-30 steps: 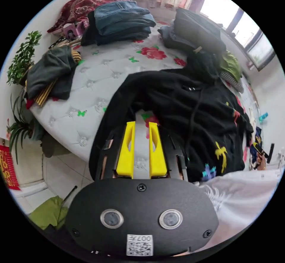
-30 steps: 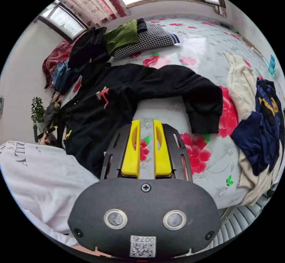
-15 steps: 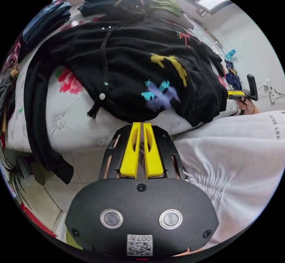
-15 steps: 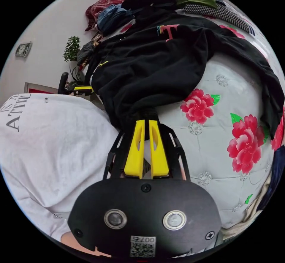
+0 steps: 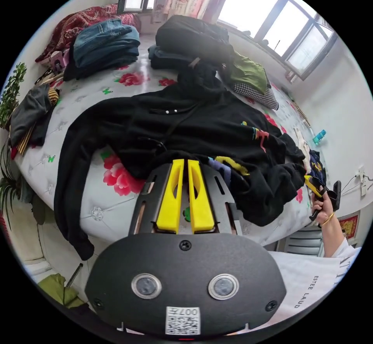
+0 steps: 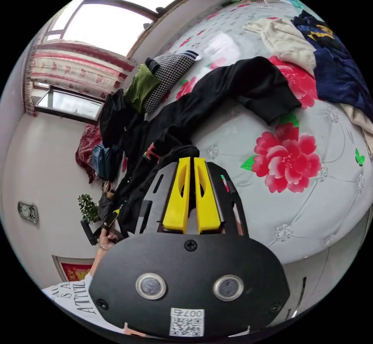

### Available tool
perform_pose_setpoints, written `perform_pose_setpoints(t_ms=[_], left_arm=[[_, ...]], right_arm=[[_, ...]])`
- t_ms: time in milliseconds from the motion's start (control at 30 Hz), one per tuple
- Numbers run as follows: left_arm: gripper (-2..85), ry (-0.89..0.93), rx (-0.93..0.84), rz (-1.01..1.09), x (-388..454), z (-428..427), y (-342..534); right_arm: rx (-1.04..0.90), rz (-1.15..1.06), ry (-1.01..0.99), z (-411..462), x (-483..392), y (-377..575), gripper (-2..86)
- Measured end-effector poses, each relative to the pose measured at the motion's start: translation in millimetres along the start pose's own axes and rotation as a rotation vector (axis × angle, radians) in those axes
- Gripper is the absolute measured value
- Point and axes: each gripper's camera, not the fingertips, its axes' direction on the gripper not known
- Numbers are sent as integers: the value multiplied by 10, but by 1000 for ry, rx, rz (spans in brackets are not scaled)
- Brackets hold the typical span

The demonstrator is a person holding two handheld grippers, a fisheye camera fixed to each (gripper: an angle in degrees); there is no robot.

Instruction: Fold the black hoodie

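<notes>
Left gripper point(image 5: 185, 161) sits at six o'clock in its view, jaws nearly closed on the black hoodie point(image 5: 202, 126) hem; the body spreads face-up over the floral bed point(image 5: 97, 200), a sleeve drooping off the edge at eight o'clock. Right gripper point(image 6: 190, 159) likewise nips the hem, jaws almost together – the other sleeve stretches toward one o'clock. Best, I'd judge, to lift both corners level and keep the hem taut; writing shows on the person's white shirt point(image 6: 74, 293) – I won't read it.

White shirt point(image 5: 311, 282): print "ESTEE LAUD".
</notes>
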Motion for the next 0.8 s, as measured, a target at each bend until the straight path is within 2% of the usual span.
perform_pose_setpoints(t_ms=[200, 333, 467, 567, 633, 700, 733, 800], left_arm=[[67, 47, -79, 49, -172, 107, 768], [110, 17, -64, 104, -222, -45, 911], [157, 83, -135, 176, -328, -87, 1028], [155, 117, -167, 230, -180, 49, 919], [120, 101, -179, 263, -34, 151, 774], [45, 204, -232, 288, 85, 196, 421], [43, 255, -260, 271, 74, 209, 294], [39, 521, -236, 84, -158, 140, -209]], right_arm=[[-59, -24, -3, -26, 392, 326, -2], [-43, -16, -29, -86, 396, 339, -2], [-41, -54, -28, -153, 316, 282, -2], [-66, -102, -17, -147, 222, 268, -2], [-75, -125, -57, -157, 162, 245, -2], [-62, -148, -140, -222, 68, 161, -2], [-57, -155, -154, -241, 38, 131, -2], [-44, -192, -145, -288, -103, -4, -2]])
